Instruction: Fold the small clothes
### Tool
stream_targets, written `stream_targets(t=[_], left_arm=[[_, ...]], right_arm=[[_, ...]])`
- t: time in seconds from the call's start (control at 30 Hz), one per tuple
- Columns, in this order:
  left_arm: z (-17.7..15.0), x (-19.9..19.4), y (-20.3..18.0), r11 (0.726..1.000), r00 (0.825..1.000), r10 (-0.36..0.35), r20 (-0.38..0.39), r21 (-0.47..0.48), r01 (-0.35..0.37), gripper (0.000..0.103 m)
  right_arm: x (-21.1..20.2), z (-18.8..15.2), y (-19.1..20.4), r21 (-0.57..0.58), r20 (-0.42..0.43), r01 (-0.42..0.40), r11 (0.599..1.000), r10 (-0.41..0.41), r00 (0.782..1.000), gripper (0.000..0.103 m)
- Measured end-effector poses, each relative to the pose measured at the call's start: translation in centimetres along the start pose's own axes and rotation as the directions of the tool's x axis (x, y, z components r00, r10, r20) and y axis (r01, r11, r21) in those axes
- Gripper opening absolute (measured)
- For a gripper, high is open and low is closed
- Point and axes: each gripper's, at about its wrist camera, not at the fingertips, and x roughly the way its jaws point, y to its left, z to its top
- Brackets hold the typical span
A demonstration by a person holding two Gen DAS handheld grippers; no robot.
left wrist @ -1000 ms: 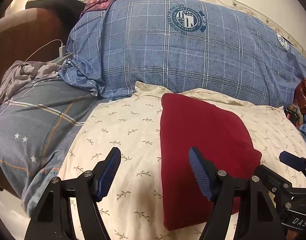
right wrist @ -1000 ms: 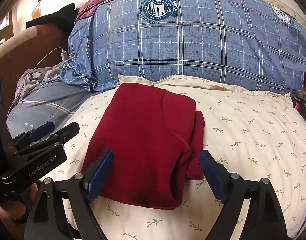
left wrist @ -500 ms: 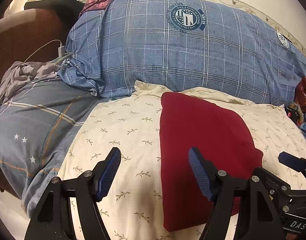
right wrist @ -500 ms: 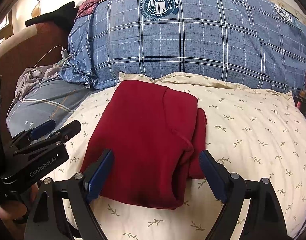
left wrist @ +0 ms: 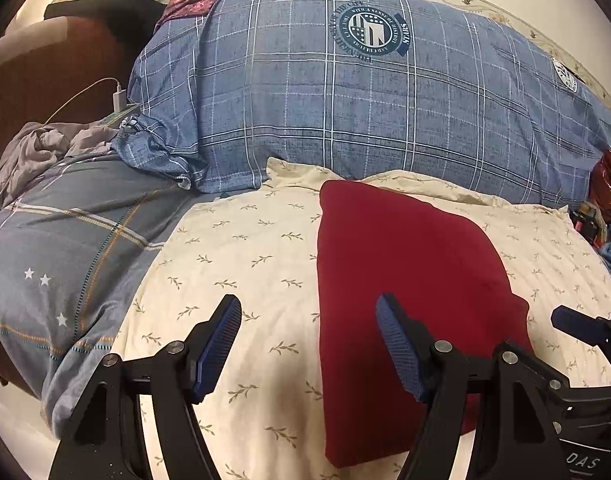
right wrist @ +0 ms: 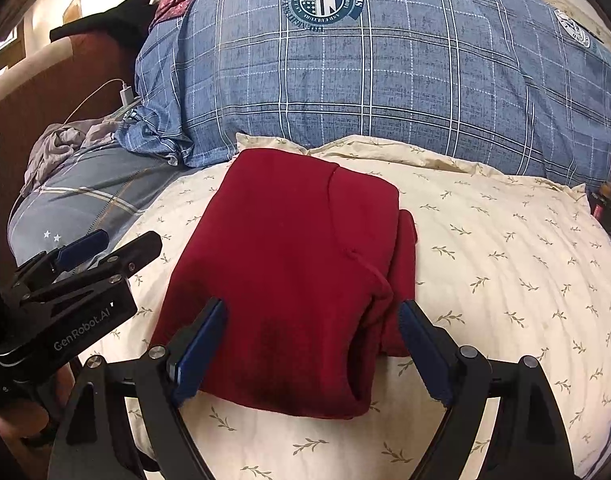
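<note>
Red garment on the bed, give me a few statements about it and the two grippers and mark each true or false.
1. The red garment lies folded on the cream leaf-print sheet. True.
2. The right gripper is clamped on the garment. False: its jaws stand open, holding nothing.
3. The left gripper is open. True.
4. The blue plaid pillow lies on top of the garment. False: it sits behind it.
5. The garment is spread out flat, sleeves extended. False: it is a compact folded bundle.

One red garment (right wrist: pixel 289 280), one cream sheet (right wrist: pixel 505 264) — two blue plaid pillows (left wrist: pixel 345 112).
</note>
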Motion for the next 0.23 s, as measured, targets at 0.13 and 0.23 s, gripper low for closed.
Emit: stream_targets(t=[0.13,0.23], left_arm=[[0.0,0.3,0.1,1.0,1.0,-0.026,0.003,-0.001,0.026,0.07],[0.4,1.2,1.1,0.998,0.998,-0.064,-0.028,-0.024,0.064,0.07]], right_arm=[[0.3,0.0,-0.4,0.006,-0.006,0.001,1.0,-0.001,1.0,0.088],[0.3,0.4,-1.3,0.018,-0.01,0.006,1.0,-0.005,1.0,0.088]])
